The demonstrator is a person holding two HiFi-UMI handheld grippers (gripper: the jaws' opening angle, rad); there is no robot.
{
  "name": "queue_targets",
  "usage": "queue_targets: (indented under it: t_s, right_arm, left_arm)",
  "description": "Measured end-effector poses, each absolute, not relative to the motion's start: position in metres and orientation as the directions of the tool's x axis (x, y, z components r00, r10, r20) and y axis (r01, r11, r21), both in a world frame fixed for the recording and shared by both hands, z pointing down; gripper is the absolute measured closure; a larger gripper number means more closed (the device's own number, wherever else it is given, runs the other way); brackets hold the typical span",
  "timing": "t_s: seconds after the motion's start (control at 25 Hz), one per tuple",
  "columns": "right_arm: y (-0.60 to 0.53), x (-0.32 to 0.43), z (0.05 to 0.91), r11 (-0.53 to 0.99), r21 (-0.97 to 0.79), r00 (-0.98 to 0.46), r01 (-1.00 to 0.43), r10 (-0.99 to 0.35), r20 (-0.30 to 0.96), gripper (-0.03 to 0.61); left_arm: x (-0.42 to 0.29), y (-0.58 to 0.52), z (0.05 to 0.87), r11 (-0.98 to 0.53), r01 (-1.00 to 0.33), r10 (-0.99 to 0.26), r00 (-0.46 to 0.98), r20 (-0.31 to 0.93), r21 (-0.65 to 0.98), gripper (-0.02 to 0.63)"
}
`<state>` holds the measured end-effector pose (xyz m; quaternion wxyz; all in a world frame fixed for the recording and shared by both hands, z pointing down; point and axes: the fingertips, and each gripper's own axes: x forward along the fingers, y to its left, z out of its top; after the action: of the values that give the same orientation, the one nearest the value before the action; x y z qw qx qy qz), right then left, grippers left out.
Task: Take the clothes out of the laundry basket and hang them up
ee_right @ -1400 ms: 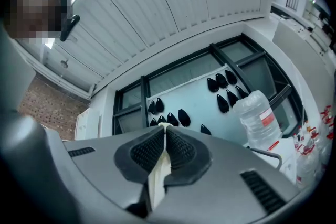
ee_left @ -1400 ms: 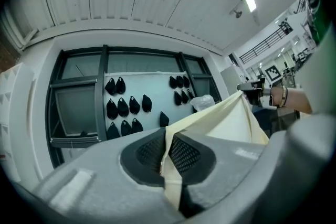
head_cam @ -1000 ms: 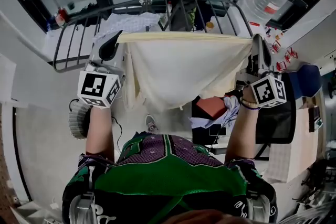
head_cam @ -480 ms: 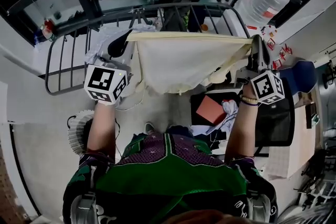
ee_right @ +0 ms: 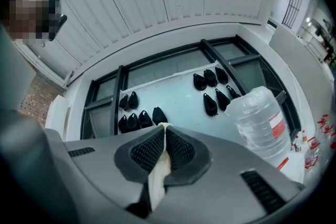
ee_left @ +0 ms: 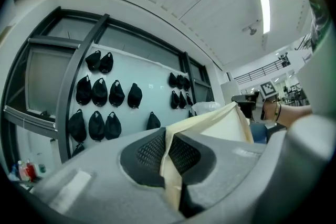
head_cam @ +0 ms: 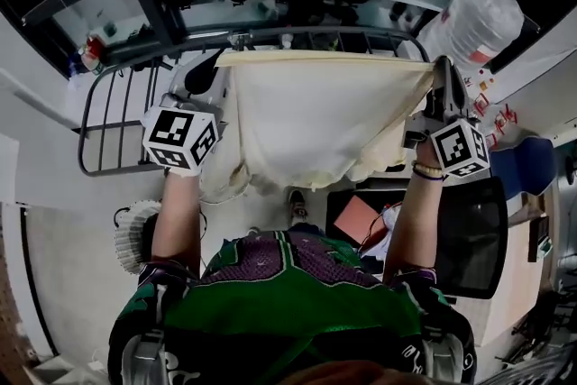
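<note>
Cloth [head_cam: 311, 122] hangs stretched between left tongs [head_cam: 215, 66] and right tongs [head_cam: 441, 68], both clamping it.

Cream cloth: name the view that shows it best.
Head view: the whole cream cloth hangs stretched between left gripper and right gripper. The left gripper view shows only a pinched corner and the top edge running off; the right gripper view shows just a sliver between its fingers.

One cloth [head_cam: 306, 126], two tools [head_cam: 213, 68] [head_cam: 444, 69], one rack [head_cam: 115, 117]
</note>
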<state>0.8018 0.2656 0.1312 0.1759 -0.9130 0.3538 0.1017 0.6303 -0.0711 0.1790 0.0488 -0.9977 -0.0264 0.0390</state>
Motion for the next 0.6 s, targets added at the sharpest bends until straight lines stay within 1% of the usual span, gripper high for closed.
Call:
queue_targets:
  t_s: [0.12, 0.32, 0.6]
  right_arm:
    - [0.257, 0.843, 0.127, -0.664, -0.252, 0.708, -0.704, -0.631, -0.317, 0.571]
    - [0.248, 0.915, 0.123, -0.633, -0.262, 0.684, -0.729, -0.654, -0.323, 0.571]
    - [0.235, 1.002, 0.135, -0.624, -0.253, 0.673, -0.739, -0.684, -0.281, 0.571]
  left_arm:
    - [0.666, -0.077, 0.174, -0.995, 0.020, 0.027, 0.997, -0.079, -0.094, 0.595]
    - [0.734, -0.087, 0.162, -0.991, -0.034, -0.023, 0.996, -0.085, -0.133, 0.595]
    - [0.821, -0.101, 0.172, -0.984, -0.090, -0.082, 0.995, -0.056, -0.151, 0.595]
